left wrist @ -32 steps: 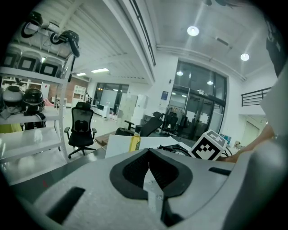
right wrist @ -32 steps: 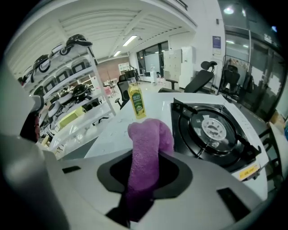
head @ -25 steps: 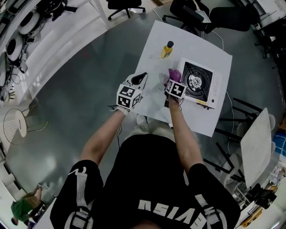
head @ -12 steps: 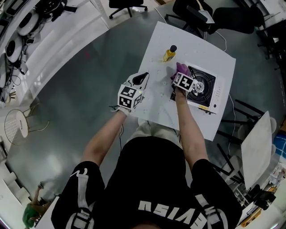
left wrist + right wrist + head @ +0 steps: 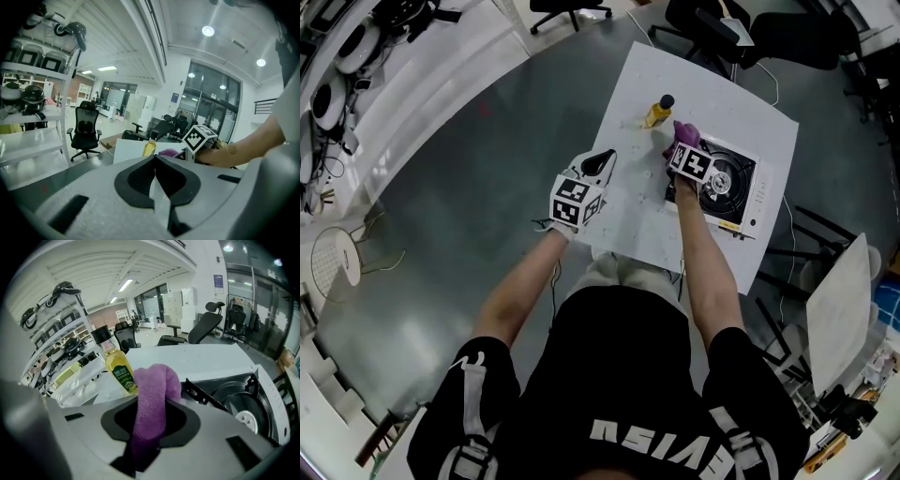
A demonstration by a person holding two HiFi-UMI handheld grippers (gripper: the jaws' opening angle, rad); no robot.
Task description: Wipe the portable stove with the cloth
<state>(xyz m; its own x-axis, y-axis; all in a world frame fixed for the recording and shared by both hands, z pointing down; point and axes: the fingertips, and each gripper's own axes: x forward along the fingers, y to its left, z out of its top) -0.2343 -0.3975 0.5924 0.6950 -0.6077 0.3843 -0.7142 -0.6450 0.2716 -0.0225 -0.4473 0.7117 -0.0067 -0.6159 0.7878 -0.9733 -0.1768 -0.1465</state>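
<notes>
White table (image 5: 628,94) carried everything. At its left edge hung the left gripper (image 5: 601,163), jaws pressed together with nothing between them. Further right stood a yellow oil bottle (image 5: 657,111). The right gripper (image 5: 680,150) clenched the purple cloth (image 5: 682,131) at the left edge of the portable stove (image 5: 742,184).

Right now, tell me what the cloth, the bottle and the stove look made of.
Cloth: soft purple terry or microfibre, judging by its fuzzy nap. Bottle: probably clear glossy plastic; yellow liquid shows through. Stove: likely white painted metal, smooth and flat, with a matte black pan support.
</notes>
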